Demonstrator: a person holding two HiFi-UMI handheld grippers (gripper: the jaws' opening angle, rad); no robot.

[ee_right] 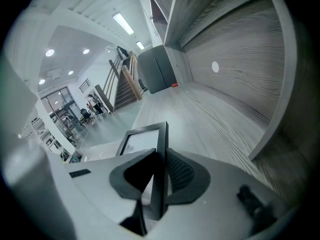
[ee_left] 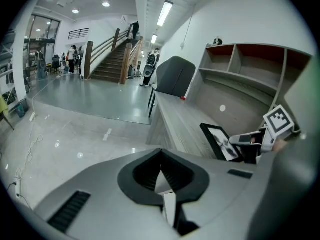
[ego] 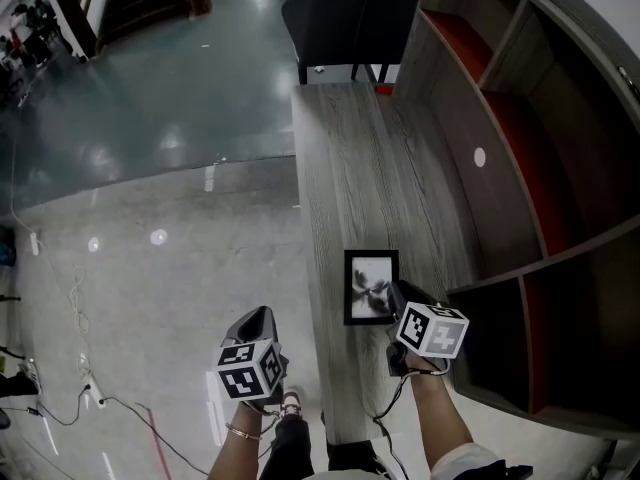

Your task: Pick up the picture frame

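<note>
Looking down in the head view, you have the picture frame [ego: 371,286] at about 5 o'clock from centre, over the near end of the grey wood-grain table [ego: 365,158]. Your right gripper [ego: 393,296] is clamped on its right-hand edge. Your left gripper [ego: 256,320] hangs at 7 o'clock, off the table and over the polished floor [ego: 150,268], well apart from the frame. A dark chair [ego: 350,13] stands at 12 o'clock, and the open shelf unit [ego: 520,138] runs down the 3 o'clock side.

In the left gripper view, its jaws are pressed together with nothing between them. The frame shows tilted at 3 o'clock, with your right gripper on it.

In the right gripper view, the two pads pinch the frame's black side bar squarely, with the glass facing 9 o'clock.

You are at the lift step, I judge. The grip is made and the frame seems raised off the wood, though from above I cannot be sure its far edge is clear. The next move calls for a straight rise with steady pressure, since one thin bar carries the whole weight and the frame could swing.

No brand or wording is readable. There are only the square black-and-white markers on each gripper's cube [ego: 432,330] and a monochrome picture behind the glass.
</note>
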